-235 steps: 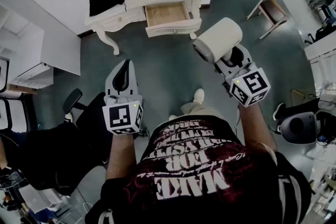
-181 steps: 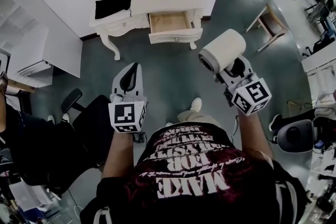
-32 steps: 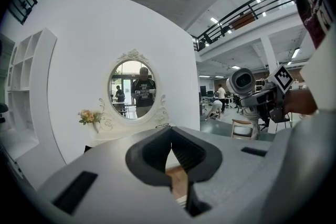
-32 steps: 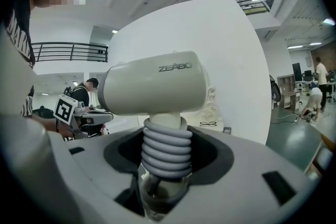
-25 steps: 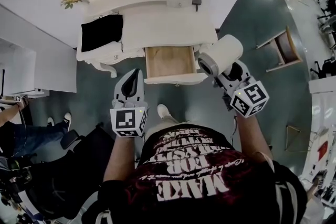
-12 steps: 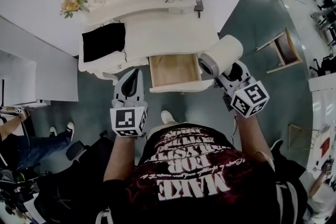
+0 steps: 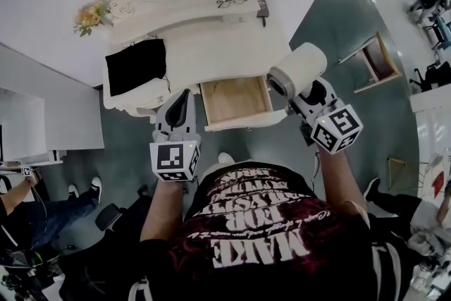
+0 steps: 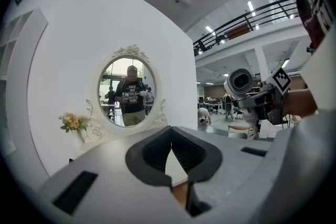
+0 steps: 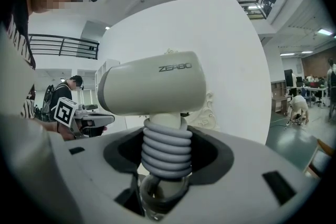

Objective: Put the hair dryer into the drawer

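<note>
Closing in: the open drawer (image 7: 236, 101) is now sitting just ahead of both grippers.
Right gripper (image 7: 309, 89) is clamping the hair dryer (image 7: 297, 71) by its handle, beside the drawer; left gripper (image 7: 176, 108) is hanging pinched together, empty. Carrying is ending; next comes lowering it inside.

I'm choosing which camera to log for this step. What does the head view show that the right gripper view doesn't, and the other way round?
Only the head view shows the open drawer, with nothing visible inside, plus the black cloth and glasses on the dressing table. Only the right gripper view shows the grey cord coiled round the dryer's handle, with the jaws closed on that handle. Both show the hair dryer held in the right tool, and the left tool.
</note>
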`<action>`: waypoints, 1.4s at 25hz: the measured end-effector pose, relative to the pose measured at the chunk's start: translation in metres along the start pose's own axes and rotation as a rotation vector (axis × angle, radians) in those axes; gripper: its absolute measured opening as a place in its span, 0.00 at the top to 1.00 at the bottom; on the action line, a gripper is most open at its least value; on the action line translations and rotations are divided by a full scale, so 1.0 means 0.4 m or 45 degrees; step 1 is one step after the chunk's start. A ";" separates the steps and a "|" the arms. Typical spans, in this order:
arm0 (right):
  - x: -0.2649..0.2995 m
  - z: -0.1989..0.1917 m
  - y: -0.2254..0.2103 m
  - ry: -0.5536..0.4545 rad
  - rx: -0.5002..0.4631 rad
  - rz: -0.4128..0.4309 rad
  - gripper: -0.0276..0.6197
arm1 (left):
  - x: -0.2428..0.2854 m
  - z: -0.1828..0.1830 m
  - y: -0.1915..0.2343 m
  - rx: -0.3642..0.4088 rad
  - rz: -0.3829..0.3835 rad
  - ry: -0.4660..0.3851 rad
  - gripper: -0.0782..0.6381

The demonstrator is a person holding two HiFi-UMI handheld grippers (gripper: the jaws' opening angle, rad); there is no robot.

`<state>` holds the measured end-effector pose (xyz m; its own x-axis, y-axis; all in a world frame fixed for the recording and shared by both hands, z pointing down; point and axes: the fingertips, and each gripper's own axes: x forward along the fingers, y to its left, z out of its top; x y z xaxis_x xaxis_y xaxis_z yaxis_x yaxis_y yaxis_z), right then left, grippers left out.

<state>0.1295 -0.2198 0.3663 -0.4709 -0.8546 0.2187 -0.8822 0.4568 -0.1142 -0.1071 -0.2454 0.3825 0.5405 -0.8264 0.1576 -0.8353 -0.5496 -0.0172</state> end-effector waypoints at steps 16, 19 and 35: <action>0.015 0.006 0.032 -0.004 0.071 -0.022 0.59 | -0.006 0.000 0.065 -0.011 -0.010 -0.026 0.88; 0.021 -0.004 0.033 0.011 0.063 0.000 0.59 | -0.008 -0.011 0.058 -0.012 0.000 -0.014 0.88; 0.152 -0.034 -0.071 0.092 0.055 0.150 0.59 | 0.108 -0.012 0.071 -0.019 0.104 0.026 0.88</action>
<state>0.1259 -0.2812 0.3958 -0.5715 -0.7748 0.2705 -0.8206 0.5408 -0.1848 -0.1079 -0.2961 0.3935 0.4681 -0.8658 0.1767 -0.8781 -0.4781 -0.0163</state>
